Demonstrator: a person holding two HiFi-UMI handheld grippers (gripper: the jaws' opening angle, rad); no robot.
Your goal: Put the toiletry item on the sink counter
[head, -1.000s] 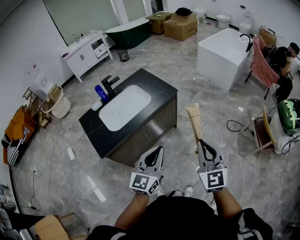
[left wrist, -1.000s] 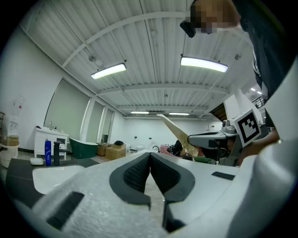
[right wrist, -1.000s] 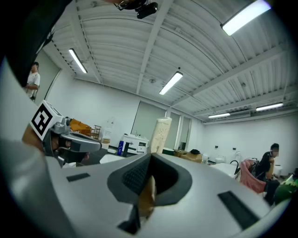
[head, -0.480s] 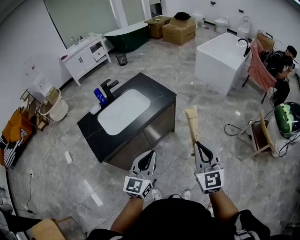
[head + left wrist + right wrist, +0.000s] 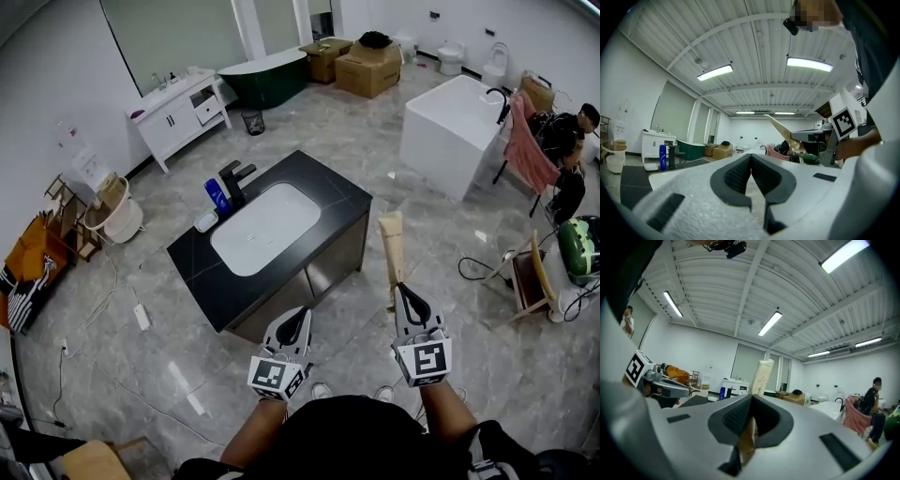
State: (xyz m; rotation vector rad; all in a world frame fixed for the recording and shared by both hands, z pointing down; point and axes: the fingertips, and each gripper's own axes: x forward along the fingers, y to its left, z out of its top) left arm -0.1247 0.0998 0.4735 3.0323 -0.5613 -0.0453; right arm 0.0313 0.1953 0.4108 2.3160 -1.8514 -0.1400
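Note:
A tall beige toiletry tube [image 5: 391, 246] stands upright in my right gripper [image 5: 401, 289], which is shut on its lower end. In the right gripper view the tube [image 5: 761, 376] rises between the jaws of that gripper [image 5: 751, 399]. My left gripper [image 5: 302, 314] is shut and empty, level with the right one; in its own view the left gripper [image 5: 751, 157] has its pads meeting. The black sink counter [image 5: 323, 183] with a white basin [image 5: 265, 228] lies ahead and to the left of both grippers, apart from them. Both hover over the floor in front of it.
On the counter's far edge stand a black faucet [image 5: 234, 181], a blue bottle [image 5: 217, 197] and a small white dish [image 5: 206, 221]. A white bathtub [image 5: 455, 122] sits at the right rear, with a person [image 5: 572, 141] beyond it. Cables [image 5: 478, 272] trail on the floor to the right.
The head view has shifted a little, so the counter sits slightly further right. Both grippers keep their places side by side, and the tube stays held in the right one.

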